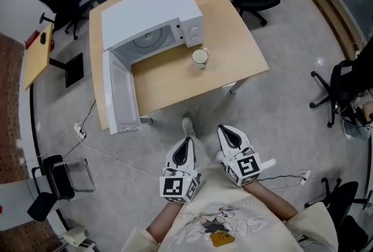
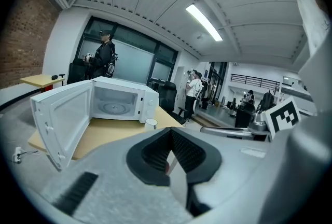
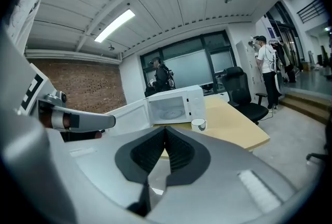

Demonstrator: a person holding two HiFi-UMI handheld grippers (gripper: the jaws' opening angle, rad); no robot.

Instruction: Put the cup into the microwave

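The white cup [image 1: 200, 56] stood on the table [image 1: 245, 52], just beside the microwave [image 1: 152, 17], at its front corner. The microwave's door [image 1: 119, 93] was wide open. We held our left gripper [image 1: 187, 141] and right gripper [image 1: 226, 130] well apart from the microwave, both pinched tight with nothing inside.

Ahead of my grippers, the table [image 1: 236, 49] looks like pale wood, smooth and matt. The microwave [image 1: 145, 11] on it is smooth white, faintly glossy, and the cup [image 1: 200, 57] is glazed white. My left gripper [image 2: 170, 135] and right gripper [image 3: 165, 135] are matt grey plastic with ribbed black pads [image 2: 184, 150]. Below them the grey floor [image 1: 280, 122] has a slight sheen.
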